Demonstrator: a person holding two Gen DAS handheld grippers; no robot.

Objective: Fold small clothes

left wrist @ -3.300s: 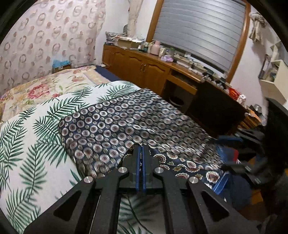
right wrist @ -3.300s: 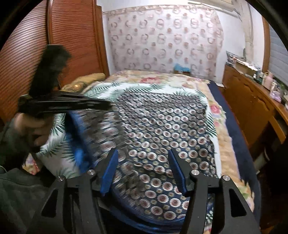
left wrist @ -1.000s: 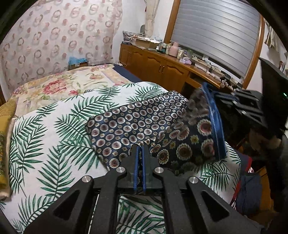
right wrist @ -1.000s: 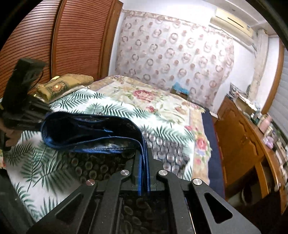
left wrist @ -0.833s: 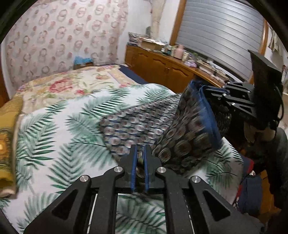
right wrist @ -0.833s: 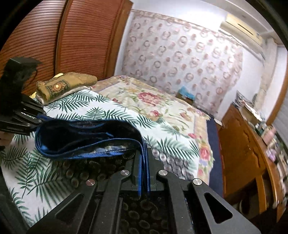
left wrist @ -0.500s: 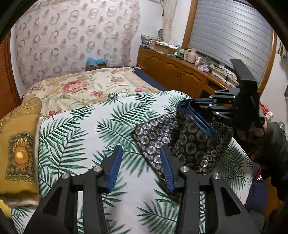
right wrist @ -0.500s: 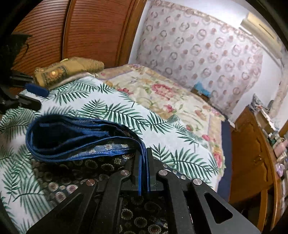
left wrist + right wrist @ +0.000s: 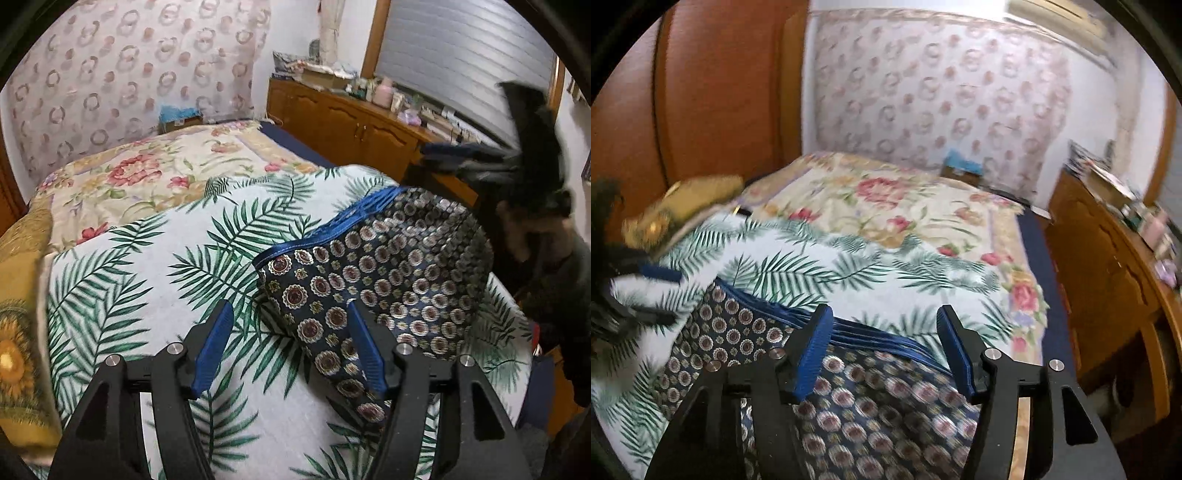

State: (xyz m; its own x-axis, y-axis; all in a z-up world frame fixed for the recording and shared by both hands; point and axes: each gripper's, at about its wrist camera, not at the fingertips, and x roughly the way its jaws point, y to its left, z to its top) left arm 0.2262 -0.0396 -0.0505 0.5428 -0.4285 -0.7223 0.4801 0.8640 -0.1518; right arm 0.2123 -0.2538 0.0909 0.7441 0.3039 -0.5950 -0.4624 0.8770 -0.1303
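Observation:
The dark blue garment (image 9: 399, 273) with round medallion print and a bright blue hem lies folded on the palm-leaf blanket (image 9: 155, 280). My left gripper (image 9: 288, 339) hangs over the garment's near left corner, its jaws opening, pads clear of the cloth. Seen from the right wrist, the garment (image 9: 871, 398) spreads below my right gripper (image 9: 884, 339), whose jaws are opening with the blue hem beneath them, nothing pinched. The right gripper (image 9: 491, 162) shows blurred at the upper right, and the left gripper (image 9: 646, 291) blurred at the left edge.
A folded yellow cloth (image 9: 18, 332) lies at the bed's left side. A floral bedspread (image 9: 147, 177) covers the far end of the bed. A wooden cabinet (image 9: 354, 122) with bottles runs along the right wall, a wooden panel (image 9: 713, 96) stands behind the bed.
Both grippers let go of the garment and opened. The doubled cloth dropped flat onto the blanket. The right gripper pulled back and up, the left drew away to the left.

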